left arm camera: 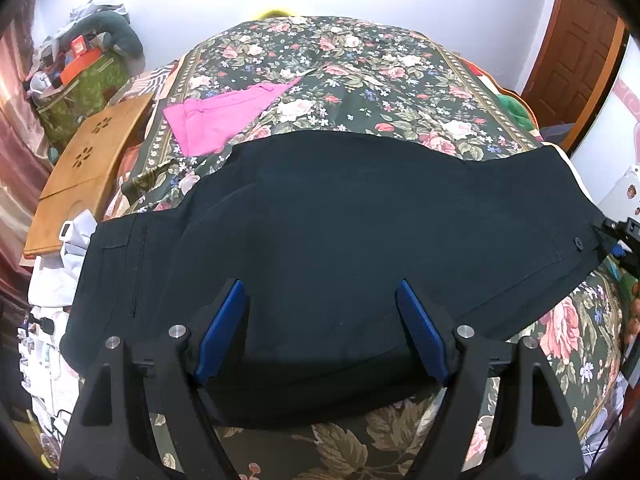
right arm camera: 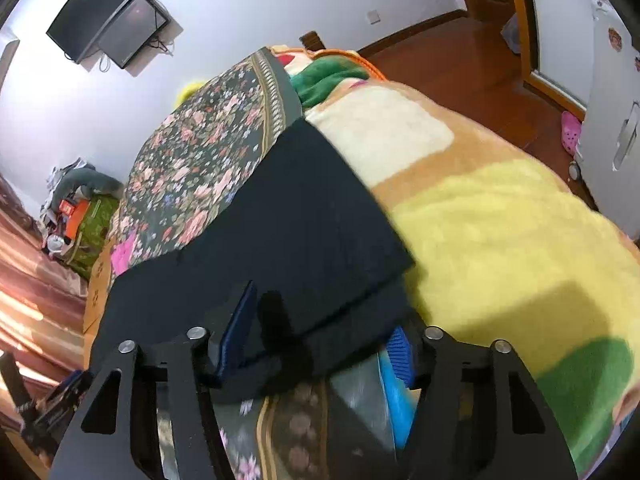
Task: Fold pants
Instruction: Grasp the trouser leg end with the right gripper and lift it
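1. The bed [left arm camera: 360, 64] fills most of the left wrist view, covered by a dark floral spread [left arm camera: 400, 92]. In the right wrist view a yellow, cream and green blanket [right arm camera: 500, 240] lies along the bed's side, from 1 to 5 o'clock.
2. The pants [left arm camera: 340, 240] are dark and lie flat across the spread, stretched from 9 o'clock to 3 o'clock in the left wrist view. A zip pocket shows near the 9 o'clock end and a button near the 3 o'clock end. In the right wrist view the cloth lies in stacked layers, its edge running toward 12 o'clock.
3. A wooden board [left arm camera: 88, 160] with flower cut-outs lies at 9 to 10 o'clock, beside the bed.
4. A pink garment [left arm camera: 220, 120] lies on the spread at 11 o'clock, apart from the pants.
5. A television [right arm camera: 108, 16] hangs on the wall at 11 o'clock in the right wrist view.
6. The left gripper [left arm camera: 320, 324] hovers at 6 o'clock over the near edge of the pants. Its jaws stand wide apart and released; the blue pads [left arm camera: 222, 328] do not press the cloth.
7. The right gripper [right arm camera: 320, 344] sits at 6 o'clock in its own view, at the end of the pants. Layers of dark cloth lie between its jaws, which are partly spread; blur makes it impossible to tell whether the pads pinch the cloth.
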A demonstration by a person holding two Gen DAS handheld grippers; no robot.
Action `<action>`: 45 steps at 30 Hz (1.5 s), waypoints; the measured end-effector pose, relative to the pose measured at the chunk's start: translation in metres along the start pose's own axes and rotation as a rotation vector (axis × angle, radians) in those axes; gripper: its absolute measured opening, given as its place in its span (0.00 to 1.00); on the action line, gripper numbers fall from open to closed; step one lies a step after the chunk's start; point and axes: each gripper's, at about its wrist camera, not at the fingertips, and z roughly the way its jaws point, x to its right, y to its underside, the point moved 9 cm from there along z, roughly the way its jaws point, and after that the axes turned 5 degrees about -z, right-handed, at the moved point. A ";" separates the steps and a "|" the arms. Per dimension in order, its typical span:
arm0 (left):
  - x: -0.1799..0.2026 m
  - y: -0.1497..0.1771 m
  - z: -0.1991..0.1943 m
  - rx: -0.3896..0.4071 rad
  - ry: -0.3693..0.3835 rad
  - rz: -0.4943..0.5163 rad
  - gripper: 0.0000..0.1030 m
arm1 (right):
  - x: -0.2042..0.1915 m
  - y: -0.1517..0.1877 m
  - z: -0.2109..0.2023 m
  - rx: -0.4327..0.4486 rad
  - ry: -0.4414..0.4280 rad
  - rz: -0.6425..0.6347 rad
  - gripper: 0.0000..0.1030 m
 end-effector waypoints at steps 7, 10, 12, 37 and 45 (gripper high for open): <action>-0.003 -0.004 0.000 0.002 -0.009 -0.001 0.76 | 0.006 -0.010 -0.004 0.027 -0.014 -0.057 0.09; -0.004 -0.009 -0.001 0.011 -0.018 0.002 0.77 | 0.008 -0.015 -0.012 0.055 -0.021 -0.066 0.08; -0.004 -0.009 0.002 0.005 -0.018 0.007 0.80 | 0.010 -0.019 -0.015 0.072 -0.022 -0.058 0.08; -0.040 -0.028 -0.037 0.107 0.003 -0.108 0.83 | -0.171 -0.088 -0.060 0.242 -0.249 -0.389 0.07; -0.062 -0.023 -0.048 0.134 -0.015 -0.137 0.83 | -0.257 -0.075 -0.031 0.166 -0.388 -0.468 0.07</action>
